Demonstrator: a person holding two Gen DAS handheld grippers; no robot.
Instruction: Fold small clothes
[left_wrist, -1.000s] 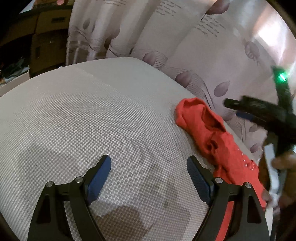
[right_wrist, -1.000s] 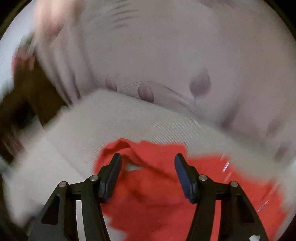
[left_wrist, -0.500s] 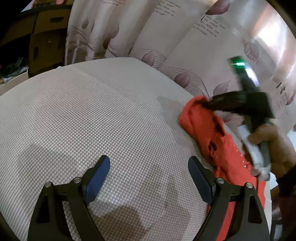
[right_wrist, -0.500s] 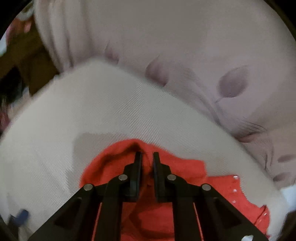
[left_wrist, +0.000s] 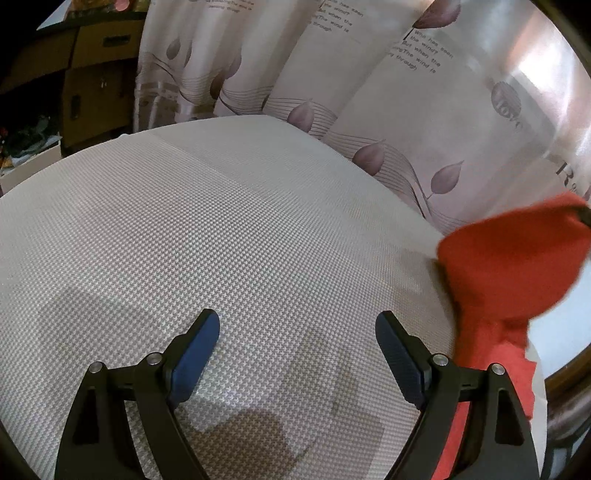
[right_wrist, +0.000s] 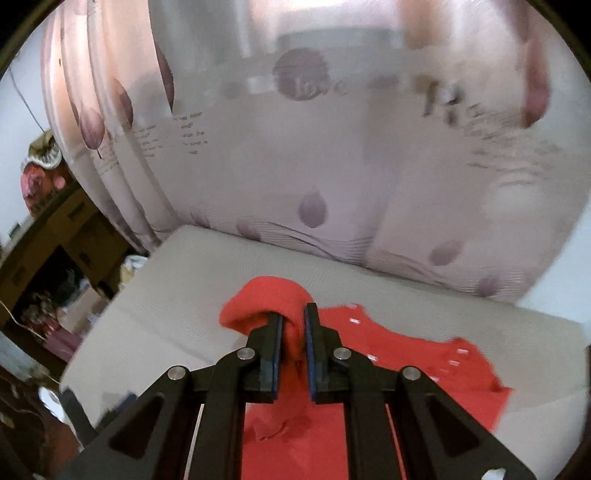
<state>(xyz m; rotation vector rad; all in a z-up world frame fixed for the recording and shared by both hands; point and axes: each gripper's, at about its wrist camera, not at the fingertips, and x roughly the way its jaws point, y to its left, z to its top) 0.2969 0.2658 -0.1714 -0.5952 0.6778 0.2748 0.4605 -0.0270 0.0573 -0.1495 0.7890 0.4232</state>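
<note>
Red garment (right_wrist: 388, 369): bunched edge pinched in right gripper (right_wrist: 293, 325) jaws, part raised off bed (left_wrist: 221, 240), likely for spreading. Left gripper (left_wrist: 297, 350): jaws wide, empty, waiting.

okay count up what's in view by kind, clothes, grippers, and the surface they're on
Clothes: 1, a red garment
Grippers: 2, the left gripper and the right gripper
Surfaces: 1, a white textured surface
Total: 4
</note>
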